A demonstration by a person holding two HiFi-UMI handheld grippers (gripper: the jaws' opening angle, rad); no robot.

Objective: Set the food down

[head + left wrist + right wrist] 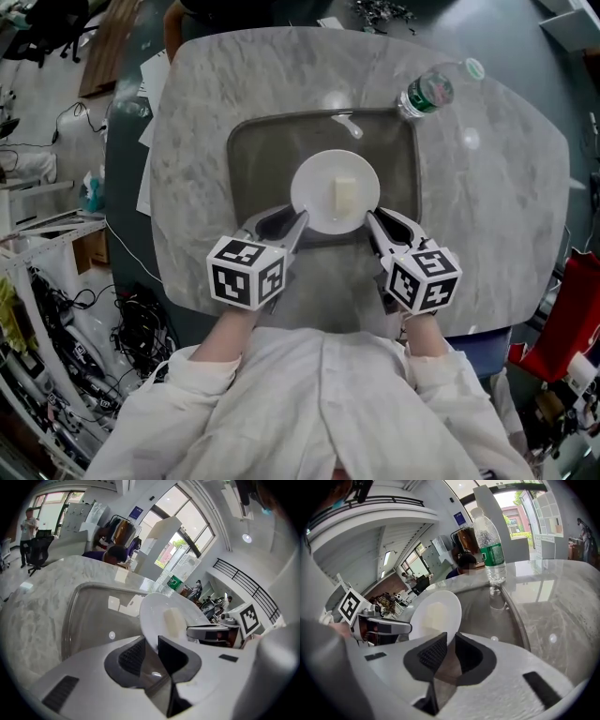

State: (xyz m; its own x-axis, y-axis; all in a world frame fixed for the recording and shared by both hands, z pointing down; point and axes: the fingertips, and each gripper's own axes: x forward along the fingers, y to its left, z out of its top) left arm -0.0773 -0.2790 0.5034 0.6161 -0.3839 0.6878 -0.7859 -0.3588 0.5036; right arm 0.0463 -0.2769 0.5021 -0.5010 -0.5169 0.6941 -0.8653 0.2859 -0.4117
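Note:
A round white plate point(323, 183) with a pale yellow block of food point(344, 196) on it is held over a dark grey tray point(258, 150) on the marble table. My left gripper point(298, 221) is shut on the plate's near left rim, and my right gripper point(369, 219) is shut on its near right rim. In the left gripper view the plate point(161, 613) runs between the jaws of the left gripper point(151, 648), with the food point(173, 622) on it. In the right gripper view the plate point(436, 613) sits between the pads of the right gripper point(451, 644).
A clear water bottle point(433, 89) with a green label lies on the table beyond the tray's far right corner, standing tall in the right gripper view point(489, 545). Cables and clutter lie on the floor to the left. A person sits behind the table point(112, 554).

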